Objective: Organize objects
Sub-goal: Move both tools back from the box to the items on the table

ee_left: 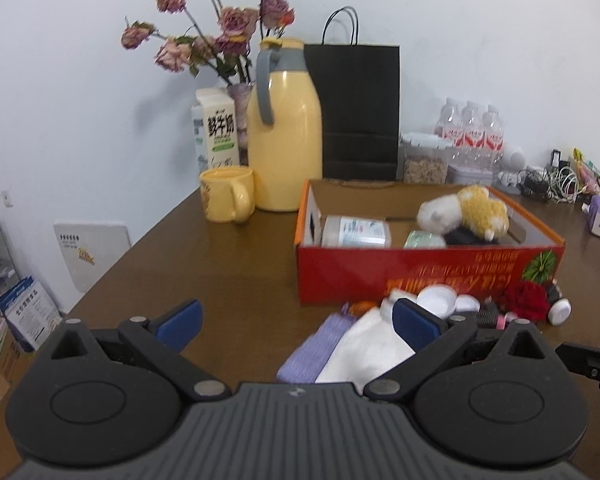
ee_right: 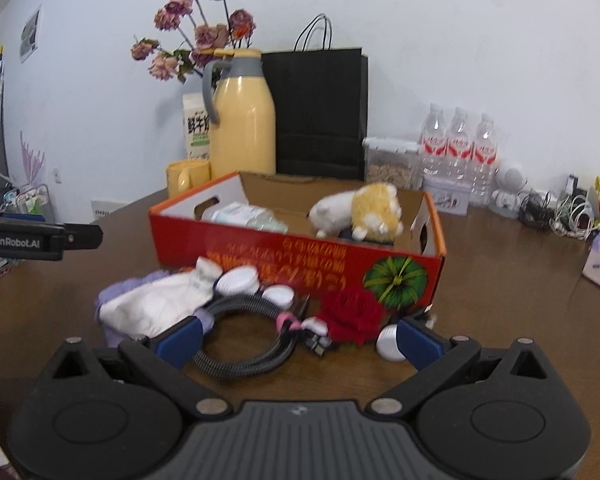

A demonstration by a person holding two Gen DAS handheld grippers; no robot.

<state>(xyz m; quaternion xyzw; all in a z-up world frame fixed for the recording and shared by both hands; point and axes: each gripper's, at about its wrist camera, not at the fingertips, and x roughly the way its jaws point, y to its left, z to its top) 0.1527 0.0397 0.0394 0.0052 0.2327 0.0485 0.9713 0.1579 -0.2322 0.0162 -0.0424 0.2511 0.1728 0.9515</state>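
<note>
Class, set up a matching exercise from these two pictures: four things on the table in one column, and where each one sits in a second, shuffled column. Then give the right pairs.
Things:
1. plush toy
2. coiled cable
3. yellow mug
4. water bottles

Places:
A. by the wall, right of the black bag
B. on the table in front of the red box
C. inside the red box
D. left of the yellow jug

Pairs: 1-C, 2-B, 3-D, 4-A

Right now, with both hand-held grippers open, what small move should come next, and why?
Probably ease the right hand-held gripper down onto the coiled cable: it lies between the open fingers, outside the red box that already holds the plush toy.
</note>
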